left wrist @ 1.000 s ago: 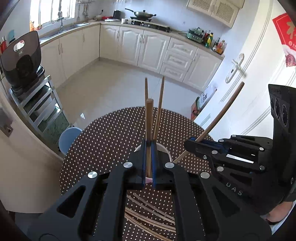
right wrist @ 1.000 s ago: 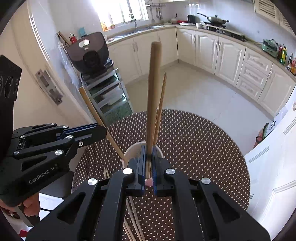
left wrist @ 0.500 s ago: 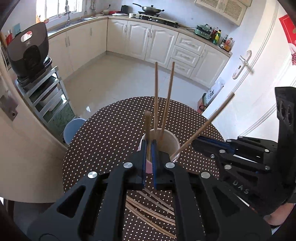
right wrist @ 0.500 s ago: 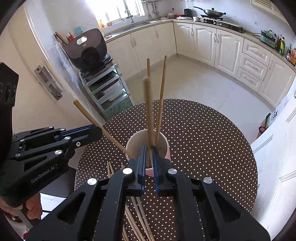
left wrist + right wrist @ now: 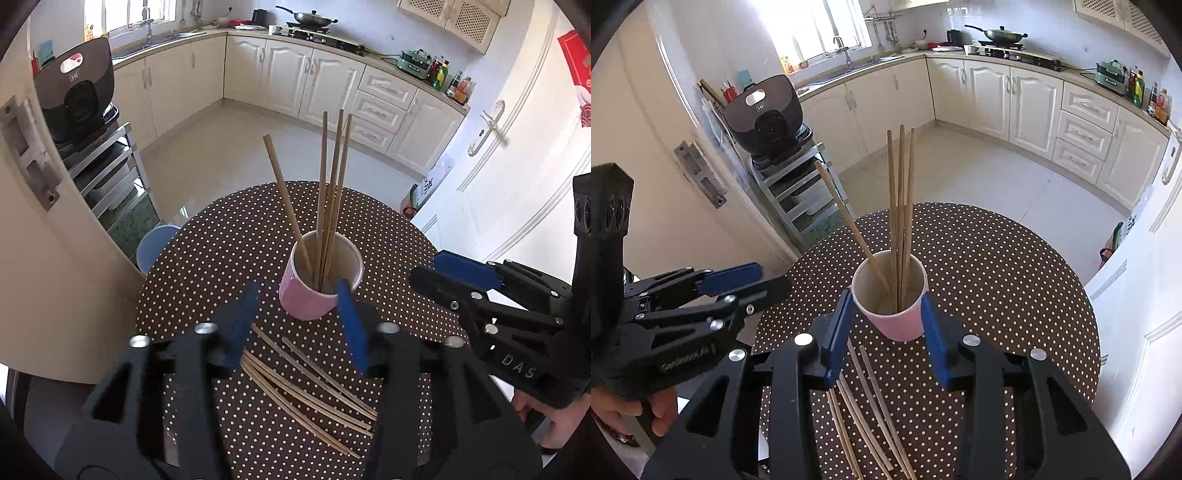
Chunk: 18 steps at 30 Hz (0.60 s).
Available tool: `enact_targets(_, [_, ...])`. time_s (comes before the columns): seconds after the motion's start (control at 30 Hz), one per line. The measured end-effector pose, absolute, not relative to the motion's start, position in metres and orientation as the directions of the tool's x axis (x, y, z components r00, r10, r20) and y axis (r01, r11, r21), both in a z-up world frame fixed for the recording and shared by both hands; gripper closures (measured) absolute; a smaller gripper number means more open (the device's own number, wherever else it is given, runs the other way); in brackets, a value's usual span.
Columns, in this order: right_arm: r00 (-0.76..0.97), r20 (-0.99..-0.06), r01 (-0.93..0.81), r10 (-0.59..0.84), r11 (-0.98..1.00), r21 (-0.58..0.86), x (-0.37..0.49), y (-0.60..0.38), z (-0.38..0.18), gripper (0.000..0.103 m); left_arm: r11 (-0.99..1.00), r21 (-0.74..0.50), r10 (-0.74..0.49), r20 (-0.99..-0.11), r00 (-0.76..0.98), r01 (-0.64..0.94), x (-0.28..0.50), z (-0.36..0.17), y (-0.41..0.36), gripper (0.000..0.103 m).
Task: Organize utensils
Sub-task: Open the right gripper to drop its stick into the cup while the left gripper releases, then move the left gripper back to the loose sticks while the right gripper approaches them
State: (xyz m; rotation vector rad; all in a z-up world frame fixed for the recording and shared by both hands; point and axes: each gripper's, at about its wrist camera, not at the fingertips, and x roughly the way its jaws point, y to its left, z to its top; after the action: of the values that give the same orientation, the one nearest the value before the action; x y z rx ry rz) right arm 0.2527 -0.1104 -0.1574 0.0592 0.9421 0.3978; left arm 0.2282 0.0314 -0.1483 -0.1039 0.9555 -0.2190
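A pink paper cup (image 5: 310, 302) (image 5: 899, 321) stands on the round brown dotted table (image 5: 221, 258). Several wooden chopsticks (image 5: 328, 192) (image 5: 900, 206) stand in it, one leaning left. More loose chopsticks (image 5: 306, 380) (image 5: 871, 417) lie flat on the table in front of the cup. My left gripper (image 5: 295, 325) (image 5: 772, 277) hovers near the cup, its jaws opening, with nothing held between the blue pads. My right gripper (image 5: 886, 332) (image 5: 428, 267) is on the cup's other side, its jaws also opening and holding nothing.
A blue stool (image 5: 155, 243) sits by the table's left edge. A metal rack (image 5: 798, 184) with a black appliance (image 5: 74, 96) stands beyond it. A white door (image 5: 517, 166) is close on the right. Kitchen cabinets (image 5: 1015, 99) line the far wall.
Each gripper was shut on a chopstick over the cup. Both lowered them in and let go. Those chopsticks now stand in the cup, and both grippers have drawn back with jaws apart.
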Motion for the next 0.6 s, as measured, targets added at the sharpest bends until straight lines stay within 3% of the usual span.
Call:
enact_targets(0.33, [0.507,-0.788,-0.280,0.349,0.931,0.233,0.231,-0.117,-0.166,0.064,0.977,-0.190,-0.211,-0.818,0.534,0.095,0.205,-0.159,0.046,0.051])
enact_targets(0.6, [0.448,-0.827,-0.264,0.340,0.934,0.240,0.219,-0.123,-0.192,0.064,0.943,-0.320,-0.259,-0.878,0.403,-0.091,0.198,-0.211,0.089,0.051])
